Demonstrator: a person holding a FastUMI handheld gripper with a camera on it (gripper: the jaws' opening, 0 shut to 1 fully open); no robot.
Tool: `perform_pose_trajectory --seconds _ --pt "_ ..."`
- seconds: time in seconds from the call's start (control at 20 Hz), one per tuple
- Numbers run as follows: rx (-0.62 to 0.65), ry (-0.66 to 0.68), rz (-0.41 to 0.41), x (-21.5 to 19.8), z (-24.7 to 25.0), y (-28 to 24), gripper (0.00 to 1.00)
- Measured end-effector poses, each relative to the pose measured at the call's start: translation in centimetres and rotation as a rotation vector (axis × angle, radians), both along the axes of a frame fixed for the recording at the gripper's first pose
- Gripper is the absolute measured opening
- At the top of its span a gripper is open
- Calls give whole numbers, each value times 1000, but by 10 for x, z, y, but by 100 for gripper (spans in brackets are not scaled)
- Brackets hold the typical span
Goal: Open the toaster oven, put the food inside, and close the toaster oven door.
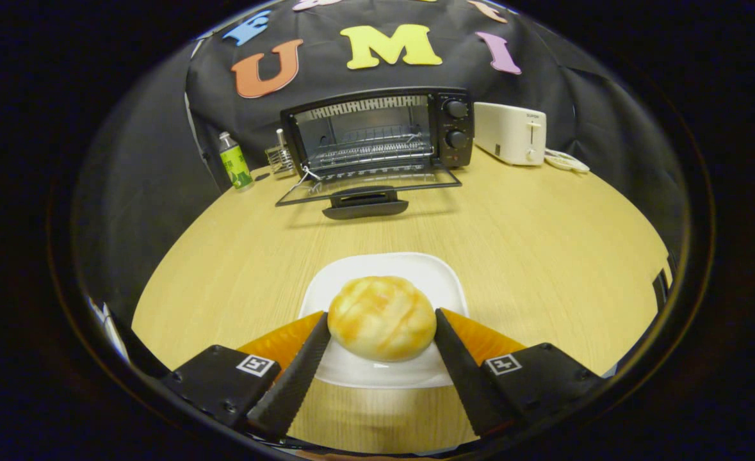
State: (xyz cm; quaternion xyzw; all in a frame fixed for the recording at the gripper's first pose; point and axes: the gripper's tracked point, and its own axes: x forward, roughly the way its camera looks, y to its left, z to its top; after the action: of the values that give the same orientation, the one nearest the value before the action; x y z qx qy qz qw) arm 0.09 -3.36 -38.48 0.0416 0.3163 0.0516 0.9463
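Observation:
A round golden bun (382,325) lies on a white square plate (383,266) on the wooden table, close in front of me. My gripper (380,315) has one finger on each side of the bun, and both fingertips (318,333) press against its sides. Beyond the plate, at the back of the table, stands the black toaster oven (377,131). Its glass door (367,186) is folded down flat toward me, handle at the front. The wire rack (371,150) inside is bare.
A white toaster (510,133) with a coiled cord (566,160) stands right of the oven. A green-labelled bottle (235,163) and a small metal rack (279,157) stand to its left. Bare tabletop (511,230) lies between plate and oven door.

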Motion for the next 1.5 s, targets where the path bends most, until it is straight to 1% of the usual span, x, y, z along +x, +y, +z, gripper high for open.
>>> perform_pose_trajectory --seconds 0.1,0.35,0.55,0.7,0.85,0.95,1.1,1.25,1.4,1.5 --pt "33 -12 -7 0 6 -2 100" --pt "201 -53 -18 1 35 1 97" --pt "268 -126 2 8 64 4 96" --pt "324 -208 10 24 87 6 97" --pt "413 -370 -30 58 124 -1 96" --pt "459 -422 -49 81 137 -3 96" --pt "482 -426 -48 119 144 -4 96" --pt "507 -437 -30 161 152 7 96" --pt "500 -416 29 199 147 29 96" --pt "496 -427 41 224 147 35 96"
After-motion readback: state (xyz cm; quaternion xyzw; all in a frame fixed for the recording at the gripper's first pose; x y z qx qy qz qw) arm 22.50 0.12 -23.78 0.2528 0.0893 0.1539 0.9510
